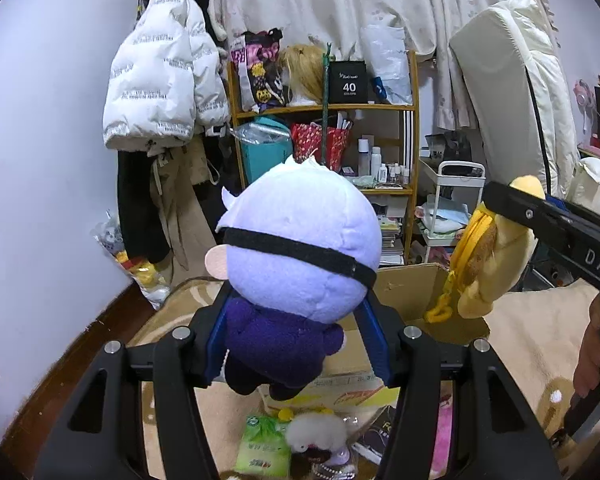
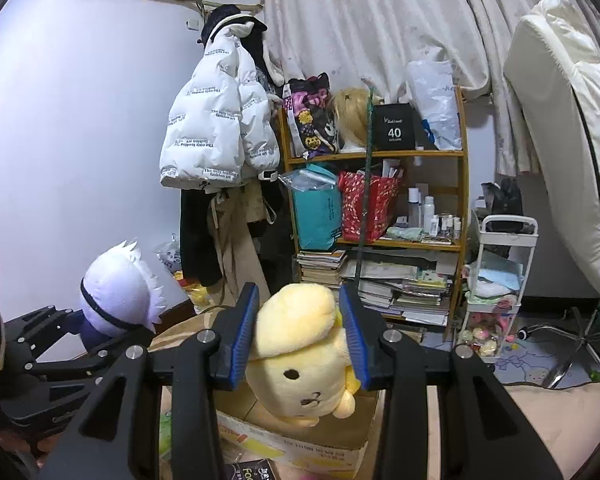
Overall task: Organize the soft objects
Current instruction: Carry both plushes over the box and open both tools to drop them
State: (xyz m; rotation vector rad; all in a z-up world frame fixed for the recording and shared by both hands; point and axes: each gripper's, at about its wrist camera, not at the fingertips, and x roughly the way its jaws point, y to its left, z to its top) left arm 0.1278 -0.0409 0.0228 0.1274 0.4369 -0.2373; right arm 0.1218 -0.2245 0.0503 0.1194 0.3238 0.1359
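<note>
My left gripper [image 1: 296, 336] is shut on the dark purple body of a plush doll [image 1: 300, 248] with a pale lilac head and a black eye band, held up over the floor. The same doll [image 2: 116, 292] shows at the left of the right wrist view, with the left gripper [image 2: 112, 332] under it. My right gripper [image 2: 300, 332] is shut on a yellow plush [image 2: 300, 368] with a dog-like face, its blue pads pressing both sides of the head. That yellow plush [image 1: 496, 256] hangs at the right of the left wrist view, above an open cardboard box [image 1: 412, 292].
The cardboard box [image 2: 300, 436] lies below both toys on a beige rug [image 1: 532, 332]. A green packet [image 1: 264, 444] and a small grey-white fluffy toy [image 1: 320, 432] lie on the floor. Behind stand a cluttered wooden shelf [image 2: 380, 200], a hanging white puffer jacket [image 1: 160, 84] and a white trolley [image 2: 500, 280].
</note>
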